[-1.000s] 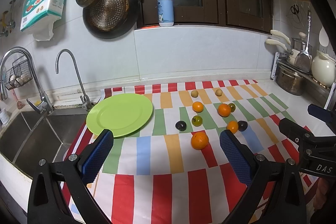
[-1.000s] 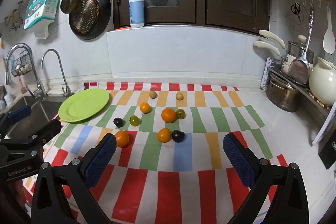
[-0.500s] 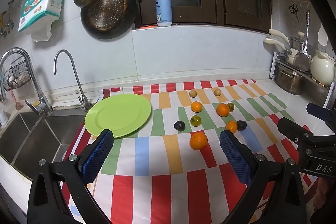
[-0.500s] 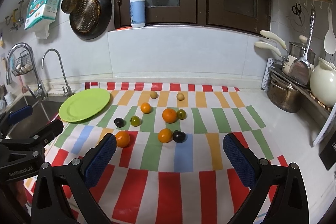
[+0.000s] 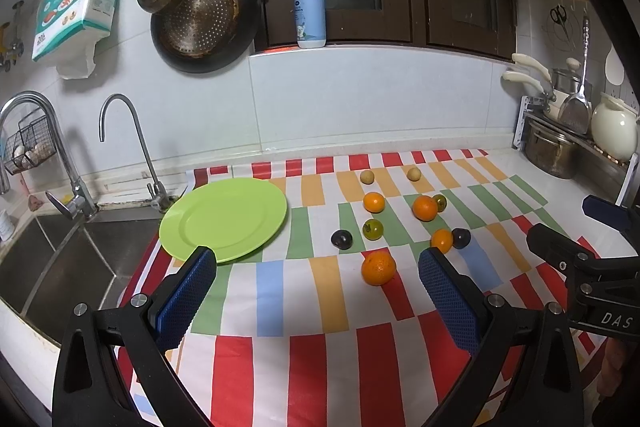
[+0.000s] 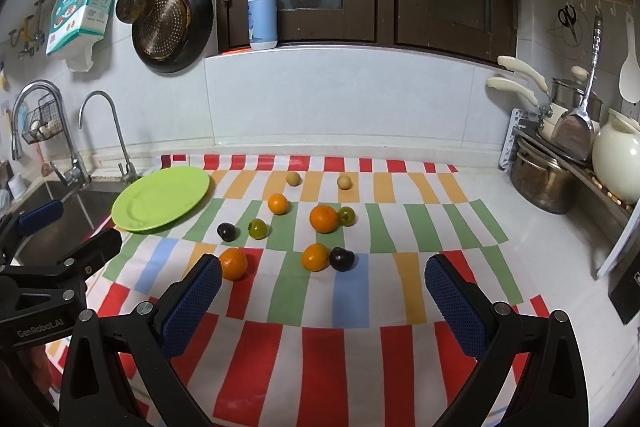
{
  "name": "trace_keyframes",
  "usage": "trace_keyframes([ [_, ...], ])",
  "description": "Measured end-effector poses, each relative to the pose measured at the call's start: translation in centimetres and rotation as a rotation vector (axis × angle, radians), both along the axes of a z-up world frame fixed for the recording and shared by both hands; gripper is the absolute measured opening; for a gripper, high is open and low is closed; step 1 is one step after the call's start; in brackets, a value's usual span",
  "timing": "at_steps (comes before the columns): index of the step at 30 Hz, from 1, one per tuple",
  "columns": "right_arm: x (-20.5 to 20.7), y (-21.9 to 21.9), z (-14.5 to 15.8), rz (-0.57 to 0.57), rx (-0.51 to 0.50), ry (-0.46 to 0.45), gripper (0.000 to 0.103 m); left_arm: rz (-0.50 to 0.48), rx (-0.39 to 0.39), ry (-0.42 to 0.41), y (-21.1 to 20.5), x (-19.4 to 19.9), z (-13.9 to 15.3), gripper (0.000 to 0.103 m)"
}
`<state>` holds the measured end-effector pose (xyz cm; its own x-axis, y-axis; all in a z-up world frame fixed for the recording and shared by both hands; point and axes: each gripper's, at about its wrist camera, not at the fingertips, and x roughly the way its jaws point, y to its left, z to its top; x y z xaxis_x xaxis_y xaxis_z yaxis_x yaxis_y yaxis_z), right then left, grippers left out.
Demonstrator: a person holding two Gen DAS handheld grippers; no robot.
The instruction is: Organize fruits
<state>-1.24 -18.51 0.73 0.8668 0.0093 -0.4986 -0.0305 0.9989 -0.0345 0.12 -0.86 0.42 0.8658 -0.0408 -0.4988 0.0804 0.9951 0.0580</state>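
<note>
Nine fruits lie loose on the striped cloth that covers the counter, and none sits on the green plate, so by my reading the organizing has not begun and every piece is left to move.

Seen from the left wrist, the left gripper hangs above the cloth with its jaws spread wide and nothing between them. The nearest orange lies just ahead, at about one o'clock from the midpoint of the jaws, close to the right-hand pad. The plate is at about eleven o'clock, just past the left pad.

The right gripper is likewise released and holds nothing. From its own view a small orange and a dark plum, touching or nearly so, lie at twelve o'clock just beyond the jaws. A second plum and a green fruit sit at about eleven o'clock, further on. Two pale small fruits, one of them, lie furthest back.
</note>
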Motion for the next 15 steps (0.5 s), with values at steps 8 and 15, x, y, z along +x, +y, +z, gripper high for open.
trace_keyframes([
  [8,0.8,-0.1,-0.7,0.005,0.002,0.02,0.102,-0.016,0.002,0.016,0.1,0.8,-0.6,0.103],
  [15,2.0,-0.2,-0.9,0.015,0.004,0.04,0.101,-0.063,0.014,0.02,-0.2,1.7,-1.1,0.103],
])
